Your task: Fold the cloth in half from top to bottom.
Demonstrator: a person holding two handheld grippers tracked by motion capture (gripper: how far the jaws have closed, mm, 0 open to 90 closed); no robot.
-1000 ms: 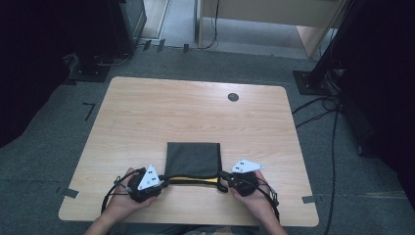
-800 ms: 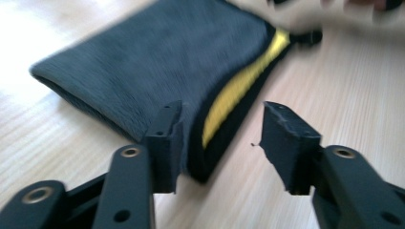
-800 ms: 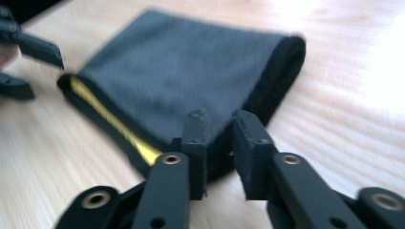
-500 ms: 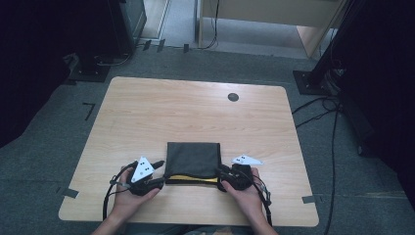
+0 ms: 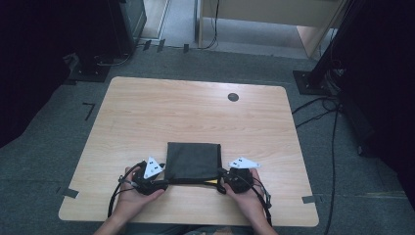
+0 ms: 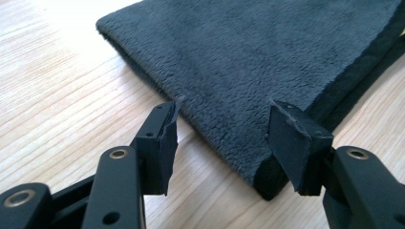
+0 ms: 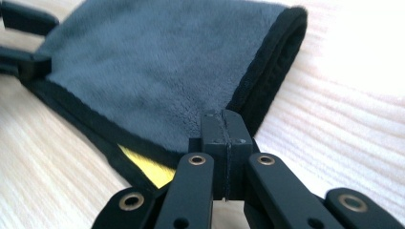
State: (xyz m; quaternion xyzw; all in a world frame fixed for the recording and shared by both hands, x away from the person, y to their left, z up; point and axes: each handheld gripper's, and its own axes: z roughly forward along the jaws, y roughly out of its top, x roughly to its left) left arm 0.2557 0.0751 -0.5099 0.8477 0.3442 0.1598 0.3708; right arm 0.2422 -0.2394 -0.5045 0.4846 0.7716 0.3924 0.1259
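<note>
- Grey fleecy folded cloth point(image 5: 192, 162) with black edging lies flat near the front edge of the pale wooden table point(image 5: 195, 112), between both hands.
- Left hand-held gripper point(image 6: 222, 131): jaws have just been opening and now stand apart around the near left corner, pads off the fabric, so that corner looks released.
- Right hand-held gripper point(image 7: 223, 125) has clamped tight at the near right corner; can't tell whether it pinches any fabric.
- Cloth is close to square, slightly longer left to right, with the bound edge and yellow tag point(image 7: 145, 168) facing the person.

High cam overhead facing fwd/down; both gripper cams low, close, sharing the grey cloth point(image 5: 192, 162).
</note>
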